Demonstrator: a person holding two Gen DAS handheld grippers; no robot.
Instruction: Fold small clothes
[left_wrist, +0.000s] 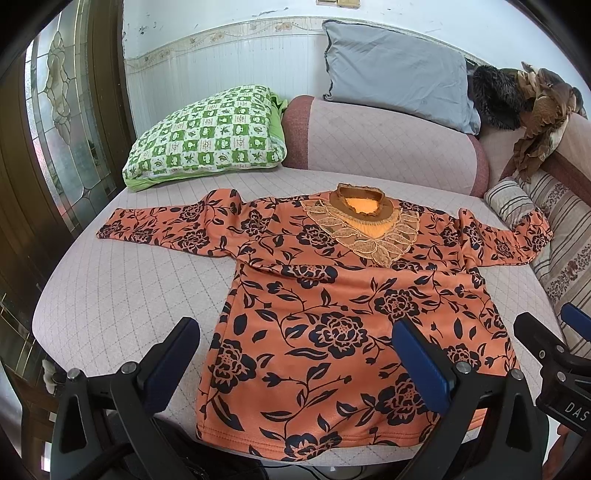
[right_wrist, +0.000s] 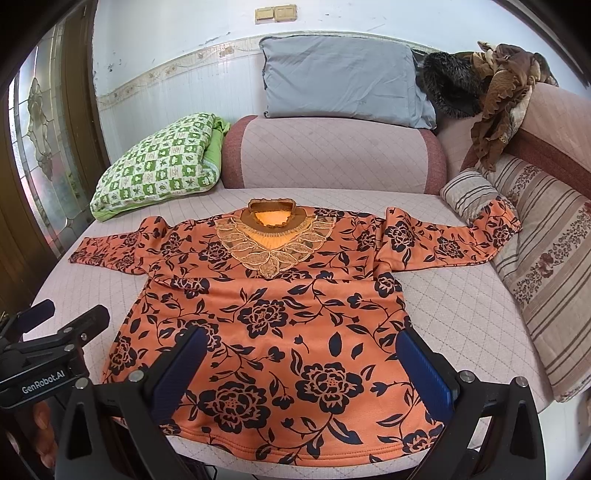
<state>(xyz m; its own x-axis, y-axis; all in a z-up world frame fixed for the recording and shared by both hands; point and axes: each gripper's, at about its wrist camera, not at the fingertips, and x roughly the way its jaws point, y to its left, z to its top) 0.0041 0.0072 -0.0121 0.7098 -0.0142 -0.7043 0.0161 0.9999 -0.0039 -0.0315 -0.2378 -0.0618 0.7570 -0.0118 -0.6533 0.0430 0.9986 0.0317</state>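
An orange top with a dark flower print (left_wrist: 332, 314) lies spread flat, front up, on the quilted pink sofa seat (left_wrist: 129, 280), collar to the far side and both sleeves stretched out sideways. It also shows in the right wrist view (right_wrist: 280, 317). My left gripper (left_wrist: 295, 350) is open and empty, above the hem's left half. My right gripper (right_wrist: 299, 362) is open and empty, above the hem's middle. The right gripper also shows in the left wrist view at the right edge (left_wrist: 546, 332). The left gripper also shows in the right wrist view at the left edge (right_wrist: 70, 314).
A green checked pillow (left_wrist: 207, 133) lies at the far left of the seat. A grey pillow (left_wrist: 399, 66) leans on the backrest. A striped cushion (right_wrist: 546, 258) lines the right side, under the right sleeve's cuff. Dark and brown clothes (right_wrist: 480, 81) are heaped at the far right.
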